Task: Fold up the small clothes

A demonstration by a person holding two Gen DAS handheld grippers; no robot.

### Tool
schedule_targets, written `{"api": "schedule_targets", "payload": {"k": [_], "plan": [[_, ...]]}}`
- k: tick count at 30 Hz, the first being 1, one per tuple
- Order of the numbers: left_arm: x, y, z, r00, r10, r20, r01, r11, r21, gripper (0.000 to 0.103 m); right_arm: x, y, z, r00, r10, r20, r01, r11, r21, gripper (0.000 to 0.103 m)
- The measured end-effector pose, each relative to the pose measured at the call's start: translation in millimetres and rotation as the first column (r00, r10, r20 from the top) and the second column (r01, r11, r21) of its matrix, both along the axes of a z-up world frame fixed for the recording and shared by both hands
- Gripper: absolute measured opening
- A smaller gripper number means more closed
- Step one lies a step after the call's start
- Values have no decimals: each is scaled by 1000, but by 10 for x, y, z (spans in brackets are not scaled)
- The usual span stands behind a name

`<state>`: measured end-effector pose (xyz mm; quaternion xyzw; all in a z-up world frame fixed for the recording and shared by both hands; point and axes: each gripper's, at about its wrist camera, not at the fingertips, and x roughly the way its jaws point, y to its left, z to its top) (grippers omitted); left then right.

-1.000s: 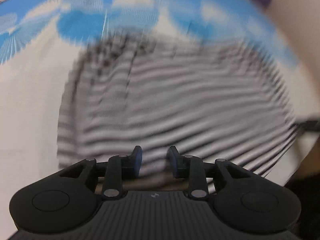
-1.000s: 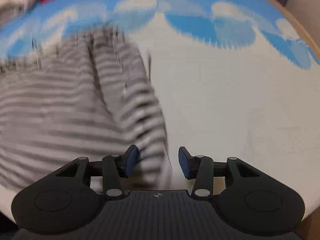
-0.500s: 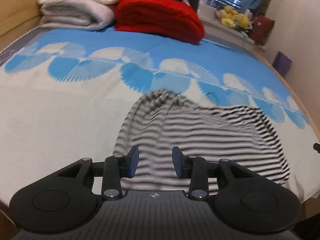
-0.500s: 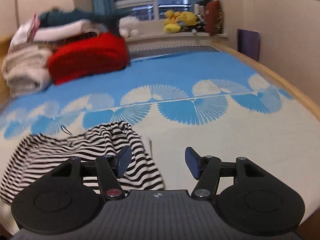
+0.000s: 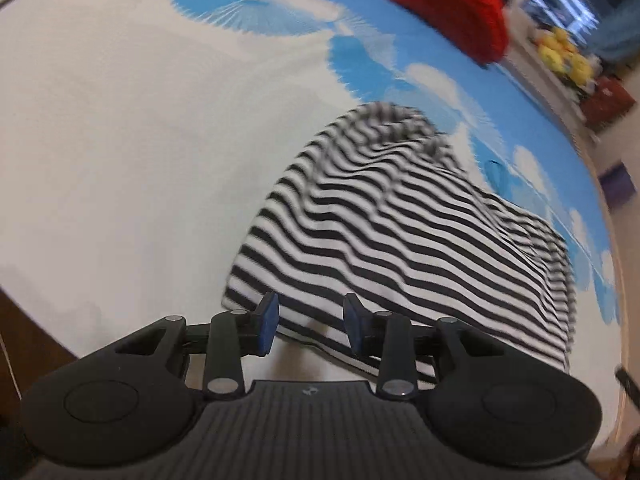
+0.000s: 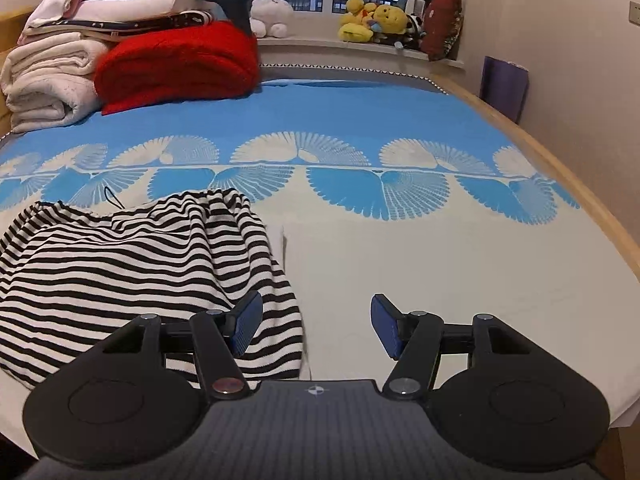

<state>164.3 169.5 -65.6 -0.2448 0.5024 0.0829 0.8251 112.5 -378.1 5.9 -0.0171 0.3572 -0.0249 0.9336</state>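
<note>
A black-and-white striped garment (image 5: 400, 232) lies rumpled on the white and blue bedspread (image 5: 120, 140). It also shows in the right wrist view (image 6: 132, 264), at the lower left. My left gripper (image 5: 310, 326) is open and empty, just above the garment's near hem at its left corner. My right gripper (image 6: 316, 326) is open wide and empty, its left finger (image 6: 246, 322) over the garment's right edge and its right finger (image 6: 386, 328) over bare bedspread (image 6: 460, 272).
Folded white blankets (image 6: 44, 80) and a red blanket (image 6: 176, 64) are stacked at the bed's far left. Stuffed toys (image 6: 372, 20) sit on the window sill. The wooden bed edge (image 6: 560, 176) runs along the right. A purple object (image 6: 504, 84) leans on the wall.
Both grippers have pulled back from the garment after a fast blurred move. The left view has tilted and come closer to the garment's hem. The right gripper has opened wider.
</note>
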Motion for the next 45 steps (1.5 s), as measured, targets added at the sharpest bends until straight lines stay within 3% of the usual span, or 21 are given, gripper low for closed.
{"api": "schedule_targets", "payload": {"k": [4, 8, 10, 16, 18, 19, 20, 24, 27, 28, 31, 33, 36, 40, 42, 45], "plan": [[75, 81, -186, 993, 98, -72, -103, 992, -67, 43, 18, -68, -9, 1000, -29, 6, 29, 999, 24, 62], [103, 141, -343, 970, 194, -146, -205, 977, -62, 54, 6, -160, -15, 998, -56, 3, 56, 998, 41, 62], [113, 152, -405, 958, 232, -169, -244, 968, -56, 55, -8, -193, -19, 998, -65, 1, 65, 997, 45, 62], [193, 123, -449, 952, 270, -144, -276, 961, -29, 55, -30, -259, -40, 996, -89, -6, 90, 995, 51, 62], [224, 71, -449, 960, 251, -127, -254, 967, -7, 50, -29, -281, -44, 995, -95, -10, 96, 994, 52, 62], [252, 31, -445, 968, 222, -115, -223, 975, 8, 28, -28, -287, -47, 995, -99, -12, 100, 994, 52, 62], [266, 2, -436, 976, 193, -104, -193, 981, 14, 13, -27, -296, -50, 994, -105, -14, 105, 993, 53, 62], [207, -125, -218, 994, 109, 12, -109, 985, 135, 11, -18, -328, -40, 992, -126, -10, 126, 990, 68, 62], [71, -216, 38, 991, 37, 128, -64, 974, 215, 11, 2, -357, -27, 989, -148, -8, 148, 984, 95, 62], [52, -240, 62, 992, 13, 124, -44, 967, 250, 11, 9, -361, -26, 988, -154, -10, 154, 983, 103, 62], [22, -170, -68, 1000, 29, 7, -30, 956, 290, 11, 54, -379, -44, 984, -177, -27, 179, 977, 120, 62], [-5, -202, -15, 999, 44, -17, -35, 933, 359, 11, 83, -403, -63, 980, -196, -44, 200, 970, 137, 62], [-40, -411, 273, 1000, 0, 30, -14, 886, 463, 10, 112, -473, -69, 972, -229, -61, 236, 958, 165, 62], [19, -1139, 793, 980, -143, 140, 42, 831, 555, 10, 113, -609, -45, 963, -262, -56, 268, 945, 186, 62], [22, -1653, 985, 948, -253, 192, 95, 802, 590, 10, 102, -693, -22, 960, -279, -40, 281, 940, 195, 62], [-20, -2617, 1149, 857, -451, 248, 215, 752, 623, 10, 80, -828, 6, 953, -304, -16, 301, 932, 202, 62]]}}
